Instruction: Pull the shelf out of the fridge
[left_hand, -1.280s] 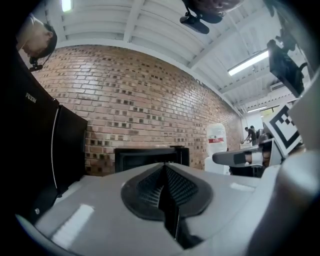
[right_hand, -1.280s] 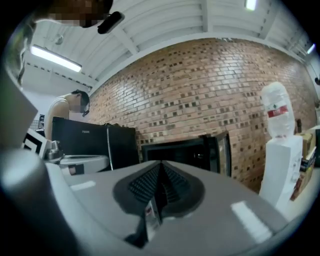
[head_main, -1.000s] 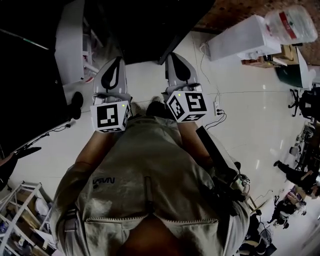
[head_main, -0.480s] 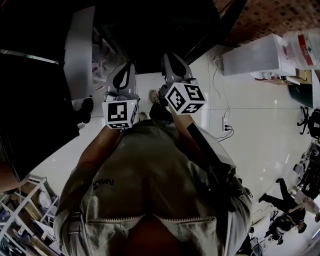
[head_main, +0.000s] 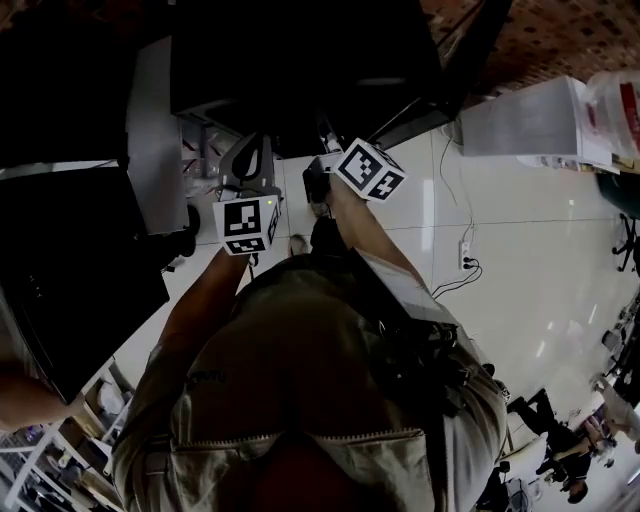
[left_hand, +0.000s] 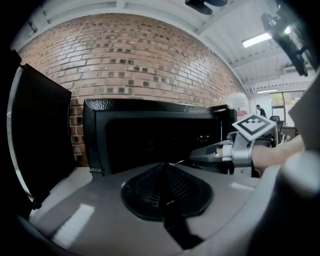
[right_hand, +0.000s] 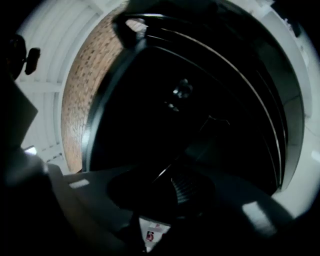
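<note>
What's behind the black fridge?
A brick wall rises behind the fridge. The fridge covers the wall's lower part, so whatever sits right behind it cannot be seen.

The head view is taken from above the person's torso (head_main: 300, 380) and is aimed steeply down at the floor (head_main: 520, 250), with the fridge (head_main: 300, 70) seen just beyond the jaws. The left gripper view is held level, set back from the fridge, with a brick wall (left_hand: 125, 55) beyond the jaws. The right gripper view is rolled sideways and brought close to the fridge opening. Fridge and brick wall are shared by both gripper views.
</note>
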